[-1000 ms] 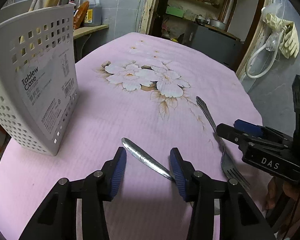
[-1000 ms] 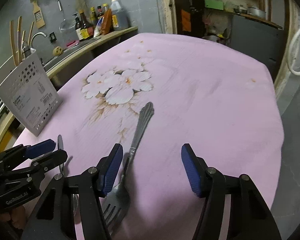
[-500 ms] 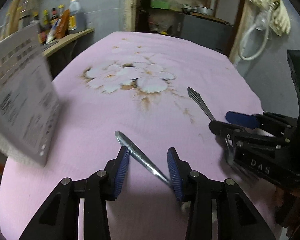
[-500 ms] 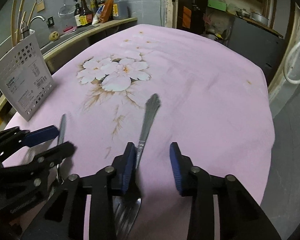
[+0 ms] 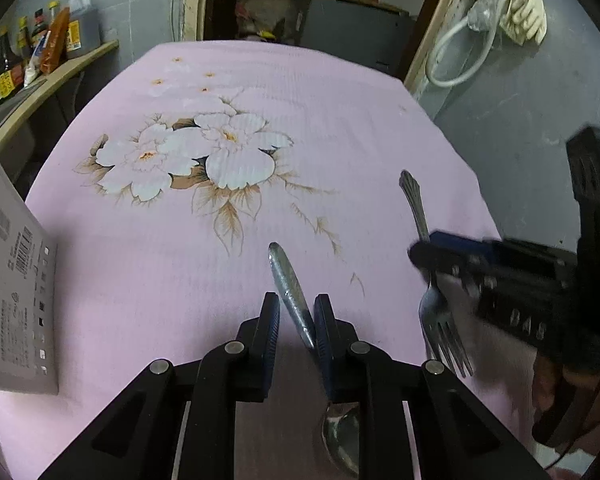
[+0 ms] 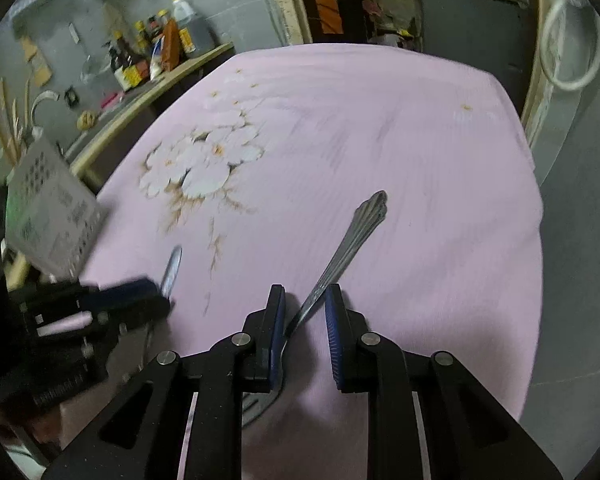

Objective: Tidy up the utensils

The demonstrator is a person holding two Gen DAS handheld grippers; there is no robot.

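Both pairs of jaws have narrowed since a second ago, the left gripper [image 5: 296,318] pinching the spoon [image 5: 290,290] handle, the right gripper [image 6: 305,314] the fork [image 6: 342,254], so lifting toward the caddy [image 6: 50,208] seems next.

Left gripper [image 5: 296,320] narrowed around spoon [image 5: 290,284], handle crossing diagonally between the 2 blue pads [image 5: 274,320], bowl visible beneath the right finger. At right, right gripper [image 5: 432,254] clamping fork [image 5: 440,312], tines pointing toward the camera, lifted above pink floral tablecloth [image 5: 260,100]. White perforated utensil case [image 5: 16,264] at left edge, near bottles [image 5: 40,48] on a shelf
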